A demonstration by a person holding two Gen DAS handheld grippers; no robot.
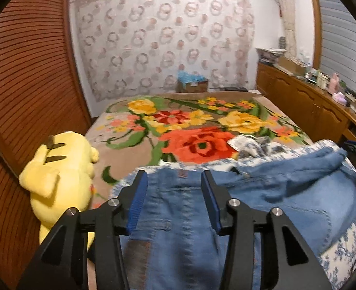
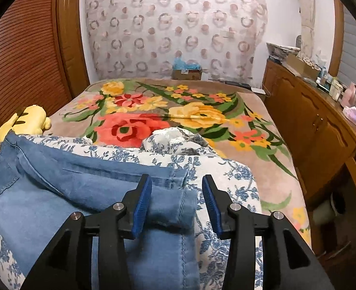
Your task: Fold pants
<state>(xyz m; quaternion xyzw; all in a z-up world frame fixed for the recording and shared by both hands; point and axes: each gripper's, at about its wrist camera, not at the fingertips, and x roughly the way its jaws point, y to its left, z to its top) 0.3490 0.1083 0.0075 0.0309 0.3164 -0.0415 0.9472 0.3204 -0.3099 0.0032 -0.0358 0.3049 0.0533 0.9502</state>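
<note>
Bed (image 1: 134, 145); jeans (image 1: 178, 217) blurred, ends cut off.

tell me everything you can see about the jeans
The jeans are light blue denim, soft and faded, with darker stitched seams and a pocket outline. They lie crumpled and loosely bunched, not flat, on a white quilt with blue flowers spread over the floral blanket. One hemmed leg end is rolled over near the right claw, whose open blue pads straddle it. In the left wrist view the left claw hangs open over what looks like the waist end. Neither claw grips the cloth.
</note>
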